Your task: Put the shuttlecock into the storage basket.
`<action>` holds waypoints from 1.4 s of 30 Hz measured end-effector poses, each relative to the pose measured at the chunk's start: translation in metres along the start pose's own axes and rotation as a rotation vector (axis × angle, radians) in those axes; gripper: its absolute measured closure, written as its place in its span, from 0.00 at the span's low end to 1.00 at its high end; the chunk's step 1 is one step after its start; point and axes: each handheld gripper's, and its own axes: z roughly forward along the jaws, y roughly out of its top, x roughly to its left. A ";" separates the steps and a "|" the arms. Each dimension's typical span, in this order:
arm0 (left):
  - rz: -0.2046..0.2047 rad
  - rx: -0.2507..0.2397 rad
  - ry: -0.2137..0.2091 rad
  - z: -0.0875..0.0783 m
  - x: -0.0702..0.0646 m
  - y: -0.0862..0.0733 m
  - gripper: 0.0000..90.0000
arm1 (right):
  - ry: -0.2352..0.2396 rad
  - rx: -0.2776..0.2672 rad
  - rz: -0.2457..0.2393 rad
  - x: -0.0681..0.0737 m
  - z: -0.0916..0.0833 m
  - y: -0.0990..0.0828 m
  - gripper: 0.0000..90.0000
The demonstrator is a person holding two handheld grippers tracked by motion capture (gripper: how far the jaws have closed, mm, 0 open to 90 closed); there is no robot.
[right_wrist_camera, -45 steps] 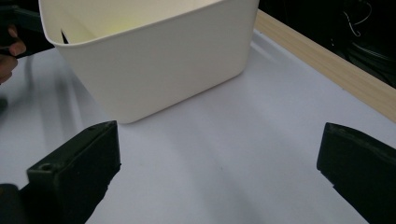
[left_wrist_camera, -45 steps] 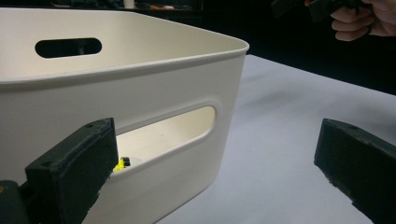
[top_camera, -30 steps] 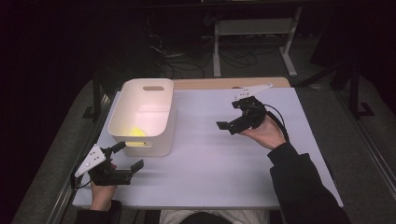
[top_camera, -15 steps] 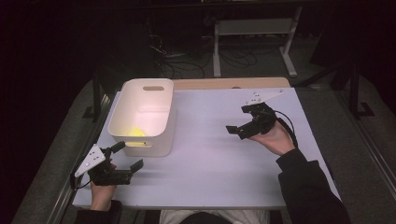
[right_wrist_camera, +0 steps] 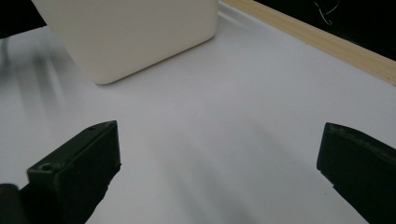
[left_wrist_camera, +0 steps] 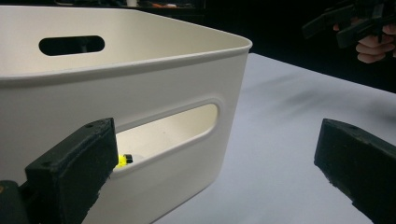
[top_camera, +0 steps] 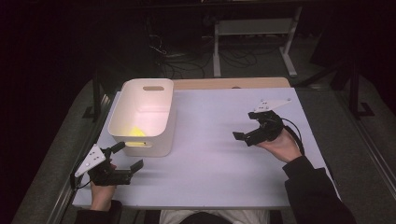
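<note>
Jaws spread wide and empty on both sides: the left gripper (top_camera: 122,163) hovers low at the counter's (top_camera: 215,158) near-left corner, just beside the white bin (top_camera: 142,116), its handle slot dead ahead in the left gripper view. A small yellow object (left_wrist_camera: 123,159) lies on the bin's floor, beyond the near wall. The right gripper (top_camera: 250,130) hangs well apart at the right, above bare counter, so the left hand (top_camera: 100,193) looks far nearer to the bin.
</note>
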 end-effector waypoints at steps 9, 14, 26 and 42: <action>-0.001 -0.002 0.002 0.000 0.000 0.000 0.00 | -0.002 0.001 0.007 0.002 -0.006 -0.016 0.00; -0.001 -0.003 0.001 0.000 0.000 0.000 0.00 | -0.009 -0.002 0.015 0.003 -0.012 -0.030 0.00; 0.000 -0.006 0.000 -0.001 0.000 0.000 0.00 | -0.034 -0.027 0.059 -0.003 -0.026 -0.056 0.00; 0.002 -0.006 0.002 -0.002 -0.001 0.000 0.00 | -0.047 -0.048 0.087 -0.007 -0.035 -0.075 0.00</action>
